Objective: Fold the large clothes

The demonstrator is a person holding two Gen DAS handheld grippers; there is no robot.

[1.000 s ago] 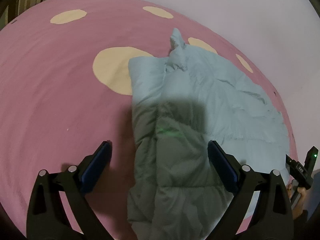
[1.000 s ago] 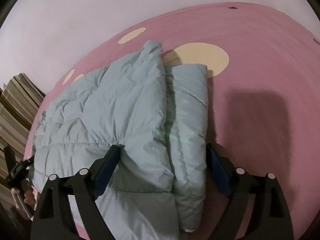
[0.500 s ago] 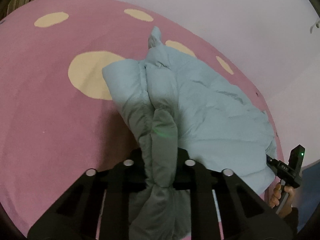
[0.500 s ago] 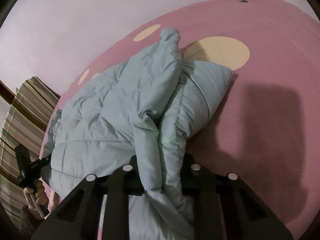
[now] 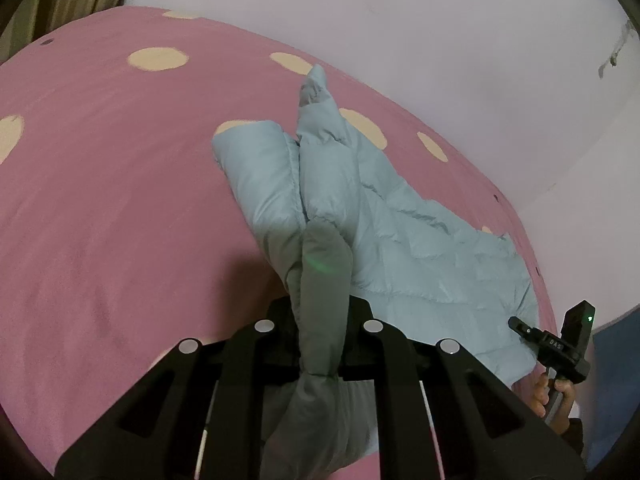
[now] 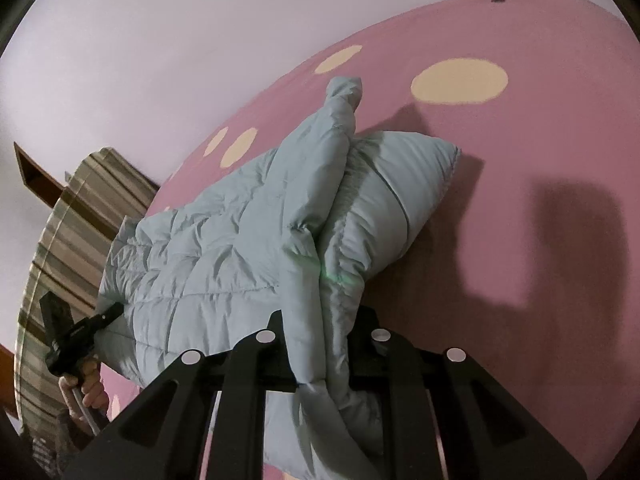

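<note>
A pale blue puffer jacket (image 5: 400,240) lies partly folded on a pink bedcover with cream dots (image 5: 100,200). My left gripper (image 5: 324,308) is shut on a bunched fold at the jacket's near edge and holds it off the cover. In the right wrist view the same jacket (image 6: 220,248) hangs from my right gripper (image 6: 324,320), whose jaws are closing with a thick fold pinched between them. Each gripper also appears in the other's view: the right gripper (image 5: 552,340) at one end of the jacket's lifted edge, the left gripper (image 6: 80,332) at the other.
A pale wall rises behind the bed. A striped curtain (image 6: 60,240) hangs at the left of the right wrist view. A person's hand (image 5: 556,396) holds the right gripper's handle. Bare pink cover (image 6: 520,140) stretches beside the jacket.
Both grippers went from wide open over the flat jacket to shut on its near edge. They then lifted it, so the jacket's near part now rises off the cover.
</note>
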